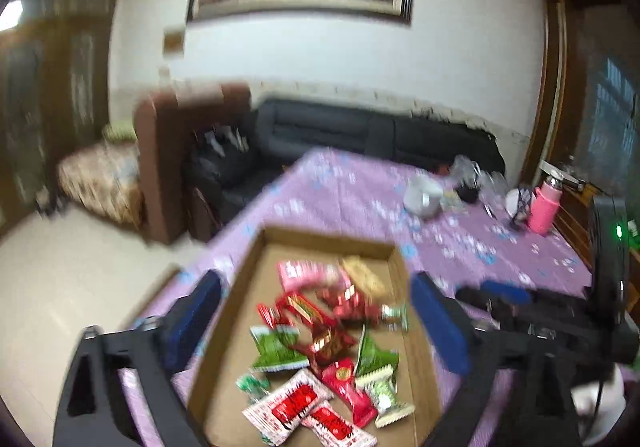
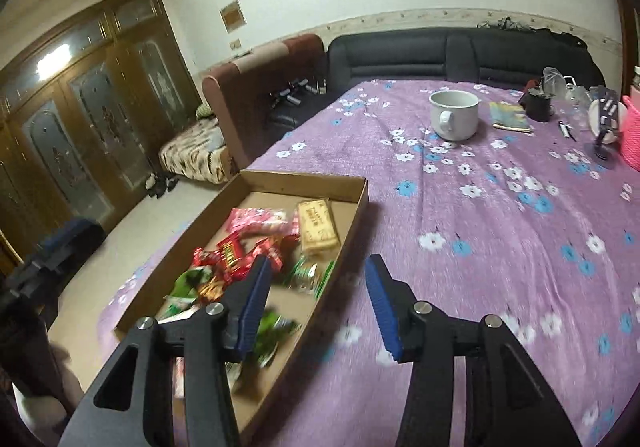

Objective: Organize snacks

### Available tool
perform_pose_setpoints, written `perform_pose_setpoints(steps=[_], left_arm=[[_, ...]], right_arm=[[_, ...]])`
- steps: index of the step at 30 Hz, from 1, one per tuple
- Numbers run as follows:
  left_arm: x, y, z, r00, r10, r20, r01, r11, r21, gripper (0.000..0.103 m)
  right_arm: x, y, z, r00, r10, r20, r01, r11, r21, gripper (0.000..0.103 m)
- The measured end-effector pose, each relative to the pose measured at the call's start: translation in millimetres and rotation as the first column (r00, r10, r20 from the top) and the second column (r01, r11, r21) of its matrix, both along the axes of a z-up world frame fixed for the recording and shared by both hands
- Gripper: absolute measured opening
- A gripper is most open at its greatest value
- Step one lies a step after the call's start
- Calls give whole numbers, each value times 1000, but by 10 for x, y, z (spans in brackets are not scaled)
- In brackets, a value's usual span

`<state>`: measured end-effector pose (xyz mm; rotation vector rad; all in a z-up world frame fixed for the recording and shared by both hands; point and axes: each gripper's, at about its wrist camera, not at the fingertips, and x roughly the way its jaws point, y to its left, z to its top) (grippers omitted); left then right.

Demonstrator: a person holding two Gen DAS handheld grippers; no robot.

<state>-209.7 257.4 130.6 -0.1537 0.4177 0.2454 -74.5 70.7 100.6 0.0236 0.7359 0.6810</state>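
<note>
The left tool (image 1: 316, 331) hangs over the box (image 1: 332, 237), its blue pads (image 1: 440, 323) spread wide with nothing between them. Straight below and ahead of it the snacks (image 1: 320, 351) lie heaped on the box floor: red and white packs nearest the tool, green ones in the middle, a pink pack (image 1: 308, 273) and a tan biscuit pack further ahead. The red and white packs carry print, but motion blur makes it unreadable.

The right tool (image 2: 316, 303) stands over the box's right wall, its jaws partly apart and empty; its left pad (image 2: 256, 299) is above the snacks, its right pad over the purple flowered cloth (image 2: 480, 215) on the bench. Ahead and left of it, in the box (image 2: 304, 179), the tan biscuit pack (image 2: 318, 227) shows dark lettering too small to read, and a red pack (image 2: 232, 255) shows gold letters that cannot be made out either. Well ahead of this tool stands a white mug (image 2: 454, 115), with a small booklet (image 2: 510, 117) just to its right; its cover text is illegible. At the far right edge is a pink bottle (image 1: 544, 207).
</note>
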Motion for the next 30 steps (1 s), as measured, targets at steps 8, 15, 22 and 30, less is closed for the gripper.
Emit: perform_pose_setpoints(steps=[8, 15, 22, 30], left_arm=[[-248, -478, 202, 992, 124, 10, -124, 975, 185, 103], [-198, -572, 91, 986, 125, -109, -109, 985, 136, 102], [-190, -525, -41, 977, 123, -174, -112, 991, 74, 102], [-130, -373, -197, 970, 104, -218, -103, 995, 17, 102]], right_arm=[[-572, -281, 321, 996, 23, 81, -31, 995, 99, 60], [-872, -336, 297, 992, 29, 123, -35, 998, 46, 67], [-960, -271, 126, 994, 23, 108, -22, 1000, -14, 69], [-1026, -47, 4, 993, 64, 97, -56, 995, -83, 73]])
